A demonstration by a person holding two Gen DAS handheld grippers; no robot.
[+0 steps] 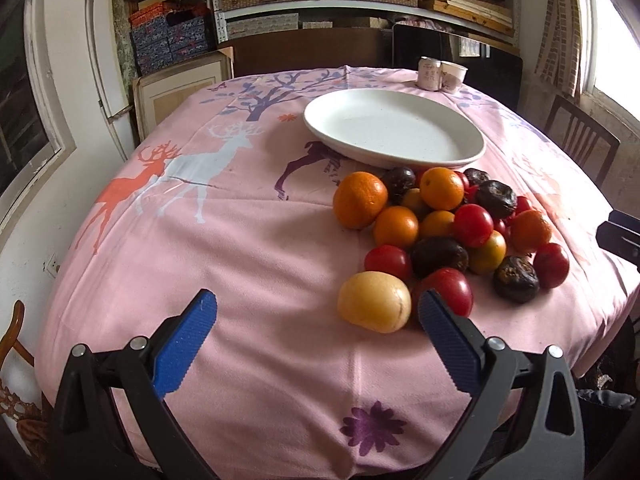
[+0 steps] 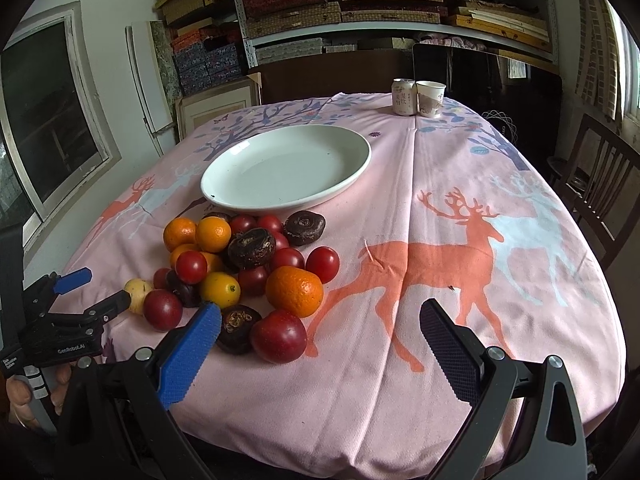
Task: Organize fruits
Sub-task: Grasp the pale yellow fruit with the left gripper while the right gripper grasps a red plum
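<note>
Fruits (image 1: 444,236) heaped loosely: oranges, red tomatoes, dark wrinkled ones.

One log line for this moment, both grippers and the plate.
left gripper: open, holds nothing | right gripper: open, holds nothing | plate: no fruit on it | fruit pile: on tablecloth beside plate

Can (image 2: 404,97) beside cup (image 2: 430,98) (touching)
</note>
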